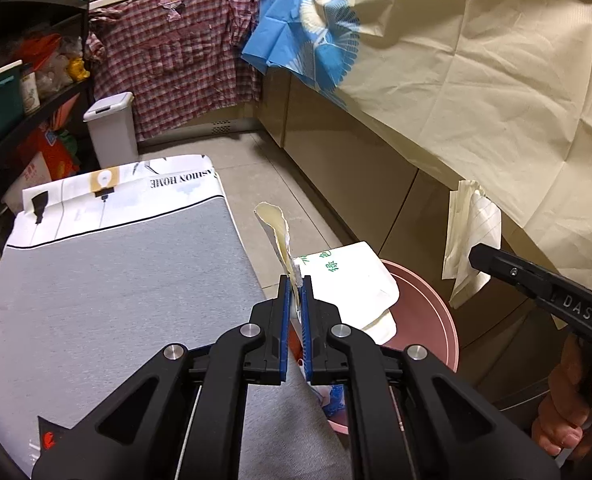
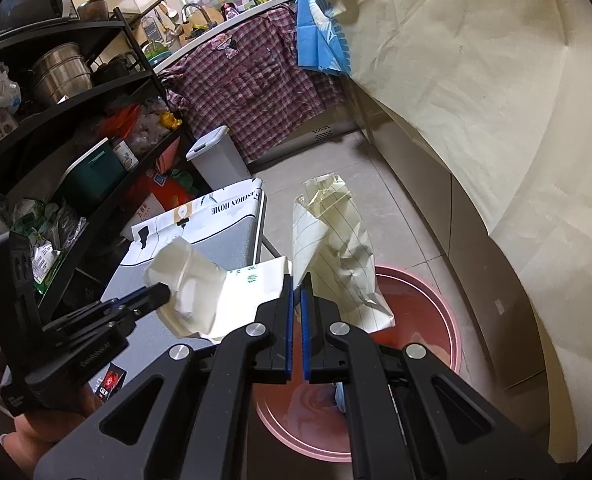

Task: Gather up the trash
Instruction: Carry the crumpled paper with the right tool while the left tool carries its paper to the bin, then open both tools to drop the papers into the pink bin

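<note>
Cluttered kitchen floor, pink bin (image 2: 424,320) near right of grey surface (image 1: 116,300). Left tongs (image 1: 295,280) clamped on torn scrap (image 1: 274,228), right tongs (image 2: 297,280) clamped on lined paper (image 2: 336,240); both directly above bin.

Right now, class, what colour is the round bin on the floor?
Pink bin, seen best in the right wrist view.

Both grippers are showing black linkage arms, silver round pivot screws and blue-padded fingers (image 1: 283,320); "DAS" is marking the right gripper (image 1: 476,258).

pink bin (image 2: 436,320), lined cream paper (image 2: 336,248), plaid shirt (image 1: 184,60)
</note>
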`<state>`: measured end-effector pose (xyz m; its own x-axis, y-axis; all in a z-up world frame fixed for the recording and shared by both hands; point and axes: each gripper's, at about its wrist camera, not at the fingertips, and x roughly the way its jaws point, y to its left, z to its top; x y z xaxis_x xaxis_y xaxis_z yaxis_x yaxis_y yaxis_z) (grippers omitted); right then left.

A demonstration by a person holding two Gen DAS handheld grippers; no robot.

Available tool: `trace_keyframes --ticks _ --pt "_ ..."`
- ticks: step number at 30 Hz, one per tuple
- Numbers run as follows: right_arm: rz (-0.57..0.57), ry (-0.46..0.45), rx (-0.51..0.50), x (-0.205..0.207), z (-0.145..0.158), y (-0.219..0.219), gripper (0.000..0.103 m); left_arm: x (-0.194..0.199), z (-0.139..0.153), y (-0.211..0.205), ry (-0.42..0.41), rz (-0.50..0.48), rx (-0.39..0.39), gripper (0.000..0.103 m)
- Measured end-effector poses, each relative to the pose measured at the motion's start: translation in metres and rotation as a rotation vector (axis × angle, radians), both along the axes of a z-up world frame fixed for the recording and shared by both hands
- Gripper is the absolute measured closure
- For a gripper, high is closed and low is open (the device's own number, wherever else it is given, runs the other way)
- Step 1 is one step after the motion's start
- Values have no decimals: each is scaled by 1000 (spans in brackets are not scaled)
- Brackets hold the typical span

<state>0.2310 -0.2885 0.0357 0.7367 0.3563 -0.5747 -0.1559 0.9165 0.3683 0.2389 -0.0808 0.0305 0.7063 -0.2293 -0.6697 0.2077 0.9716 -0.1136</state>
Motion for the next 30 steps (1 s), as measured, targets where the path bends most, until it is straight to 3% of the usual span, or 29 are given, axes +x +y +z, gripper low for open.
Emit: trace_keyframes --ticks 14,17,19,20,21,30 --pt "0 0 3 1 1 0 99 9 -3 -20 5 -36 18 98" --pt "3 -2 -10 1 1 1 94 10 -3 -23 17 -66 4 97" --pt "-5 2 -37 0 0 4 83 11 -5 -26 31 -91 2 90" --pt "-20 3 -56 0 0 4 63 10 -5 -26 33 -89 6 82" --pt "-30 1 -62 0 0 4 51 9 -5 -25 29 -85 5 74" --pt "-43 -7 -78 -2 -1 3 51 -14 2 9 5 -44 -30 72"
